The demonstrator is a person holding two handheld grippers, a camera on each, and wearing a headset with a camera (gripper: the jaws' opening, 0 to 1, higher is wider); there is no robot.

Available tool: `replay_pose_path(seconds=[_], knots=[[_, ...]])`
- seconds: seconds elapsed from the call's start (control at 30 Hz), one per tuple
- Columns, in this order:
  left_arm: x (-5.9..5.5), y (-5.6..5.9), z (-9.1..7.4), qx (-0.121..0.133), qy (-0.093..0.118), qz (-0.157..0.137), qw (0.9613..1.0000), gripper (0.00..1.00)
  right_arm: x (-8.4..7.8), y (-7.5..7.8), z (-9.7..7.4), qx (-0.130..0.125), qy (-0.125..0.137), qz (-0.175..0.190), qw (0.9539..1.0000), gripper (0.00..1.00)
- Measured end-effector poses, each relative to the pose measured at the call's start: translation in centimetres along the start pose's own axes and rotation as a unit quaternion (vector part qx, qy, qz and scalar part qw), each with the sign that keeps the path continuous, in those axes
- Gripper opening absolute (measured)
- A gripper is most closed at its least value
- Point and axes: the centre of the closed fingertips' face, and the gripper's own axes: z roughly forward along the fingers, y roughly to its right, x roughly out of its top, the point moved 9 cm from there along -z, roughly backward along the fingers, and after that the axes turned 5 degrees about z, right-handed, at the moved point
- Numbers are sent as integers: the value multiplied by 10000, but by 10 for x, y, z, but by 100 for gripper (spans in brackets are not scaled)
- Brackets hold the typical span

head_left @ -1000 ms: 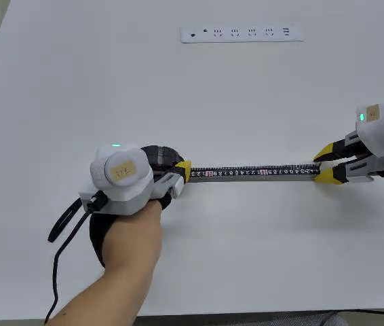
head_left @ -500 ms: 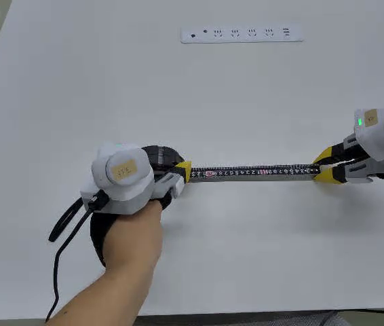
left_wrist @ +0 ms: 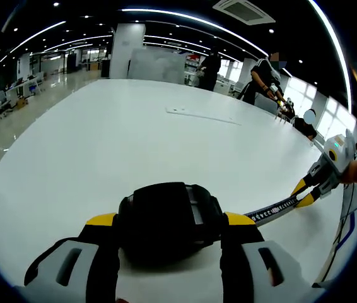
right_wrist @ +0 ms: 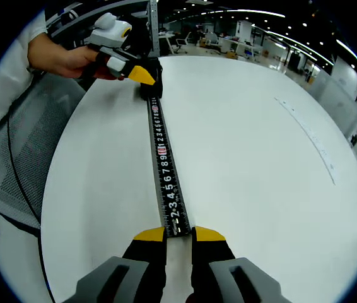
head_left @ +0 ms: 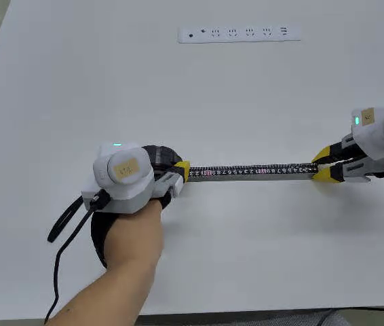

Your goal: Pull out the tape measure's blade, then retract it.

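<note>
I am pinching my right gripper narrowly on the free end of the tape measure's blade. Its two yellow tips are sitting on either side of the low numbers. A second ago these jaws were standing a little wider about that end, and now they are drawn in against it.

From my right tips the blade is running straight ahead, flat and just above the white table, to my left gripper. My left jaws are clamping the black tape measure case between them, one yellow tip on each flank, and the case is resting on the table. In the left gripper view the blade is leaving the case to the right of my jaws and reaching across to the other gripper.

The stretch of blade between my two grippers is staying about the same over the last second, so I judge the pull-out is ending or pausing, with the retraction not yet started.

Beyond the blade, well apart from both sets of jaws, a white power strip is lying on the table.
</note>
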Motion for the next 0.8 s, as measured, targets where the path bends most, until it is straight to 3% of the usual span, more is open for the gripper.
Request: replay_pose_path(seconds=[0.53,0.8], knots=[[-1,-2,0,-77,-42,-55,9999,58,3,1,1,17,-14,-51,10000,9],[-1,-2,-1,-114,-50,-108,9999,58,17,-2,9,106,125,-96,9998,9]])
